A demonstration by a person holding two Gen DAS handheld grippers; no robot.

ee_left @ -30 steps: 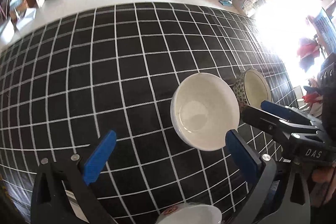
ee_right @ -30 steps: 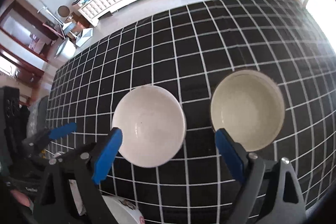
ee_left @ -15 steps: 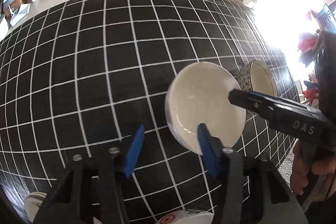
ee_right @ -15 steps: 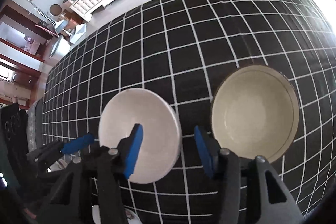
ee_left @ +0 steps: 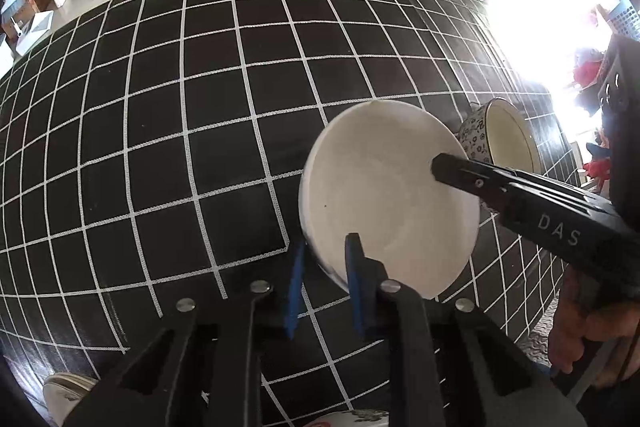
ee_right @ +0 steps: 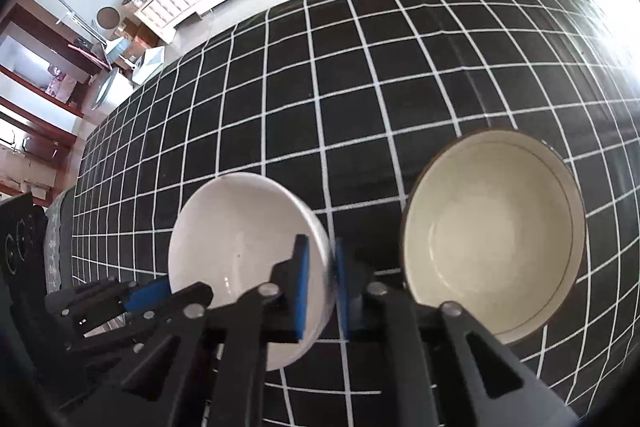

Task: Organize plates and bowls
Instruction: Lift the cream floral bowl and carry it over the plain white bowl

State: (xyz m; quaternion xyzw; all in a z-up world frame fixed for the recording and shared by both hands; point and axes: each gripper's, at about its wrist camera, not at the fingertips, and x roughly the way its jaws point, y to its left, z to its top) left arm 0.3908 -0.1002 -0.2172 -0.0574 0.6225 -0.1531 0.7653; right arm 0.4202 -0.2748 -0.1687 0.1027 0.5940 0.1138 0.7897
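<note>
Both grippers have come to the same white bowl (ee_left: 384, 199), which sits on the black checked tablecloth (ee_left: 160, 107) with the larger cream bowl (ee_right: 492, 247) just beside it on the right. The left gripper (ee_left: 322, 279) straddles the near-left part of the rim, one blue pad inside the bowl and one outside, and its jaws are closing down onto that thin wall. The right gripper (ee_right: 320, 279) does the same on the opposite side, the side facing the cream bowl, one pad within and one without, jaws closing with the rim between them. So the bowl lies between the two hands, pinched at two roughly opposite points of its rim, and neither hand is nearer than the other. A round bowl has no long axis to speak of; what matters, I'd say, is that the two hands lift evenly, or it will tip. A small patterned cup (ee_left: 474, 137) stands close behind the white bowl.
</note>
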